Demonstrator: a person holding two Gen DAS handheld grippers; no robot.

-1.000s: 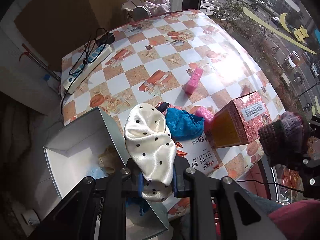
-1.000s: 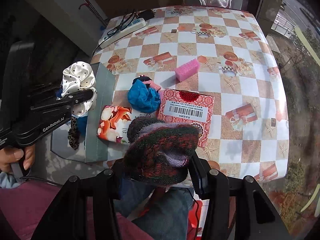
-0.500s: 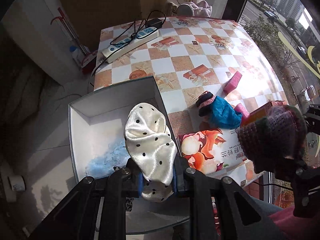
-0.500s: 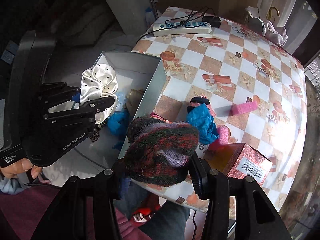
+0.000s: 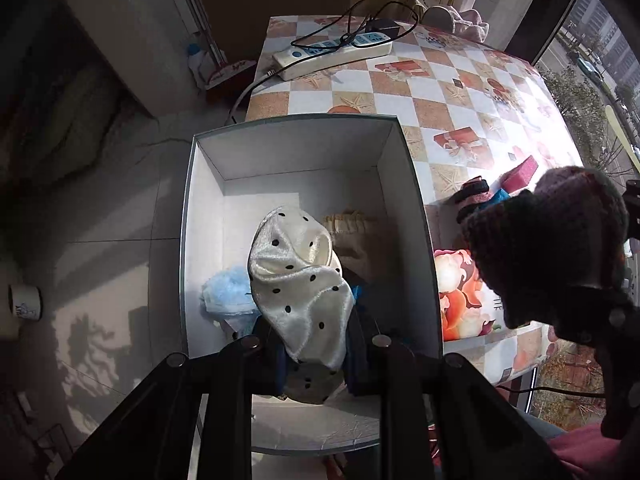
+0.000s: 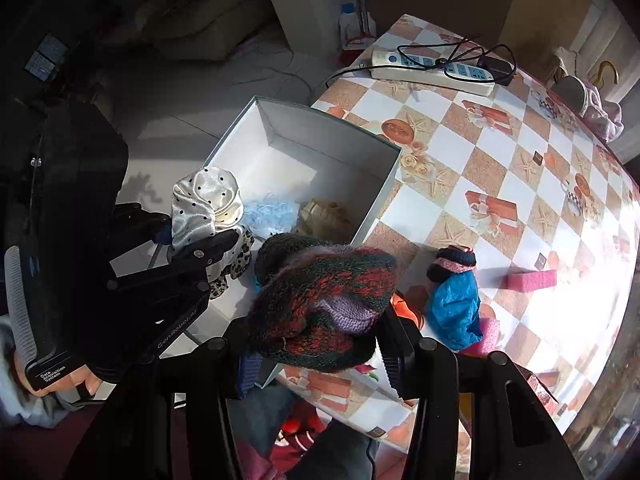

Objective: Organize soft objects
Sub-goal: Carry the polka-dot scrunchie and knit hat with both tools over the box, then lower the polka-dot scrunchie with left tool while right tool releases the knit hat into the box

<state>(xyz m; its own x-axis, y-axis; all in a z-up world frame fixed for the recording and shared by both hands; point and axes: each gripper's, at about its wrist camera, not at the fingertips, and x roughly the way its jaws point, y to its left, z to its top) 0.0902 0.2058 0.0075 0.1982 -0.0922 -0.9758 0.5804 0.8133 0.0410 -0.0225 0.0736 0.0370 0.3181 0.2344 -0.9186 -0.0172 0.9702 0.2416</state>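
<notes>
Gripping one dotted satin cloth [image 5: 301, 288], left gripper [image 5: 314, 354] hangs over one box [image 5: 412, 184] (three soft things inside); right gripper [image 6: 316, 364] clamps one knitted hat [image 6: 320, 300].

left gripper [image 6: 216, 240] body reads "genrobot.ai" and "data acquisition system".

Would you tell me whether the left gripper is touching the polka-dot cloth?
Touching. In the left wrist view the left gripper is shut on the polka-dot cloth, both pads pressed against its lower end, above the box.
</notes>
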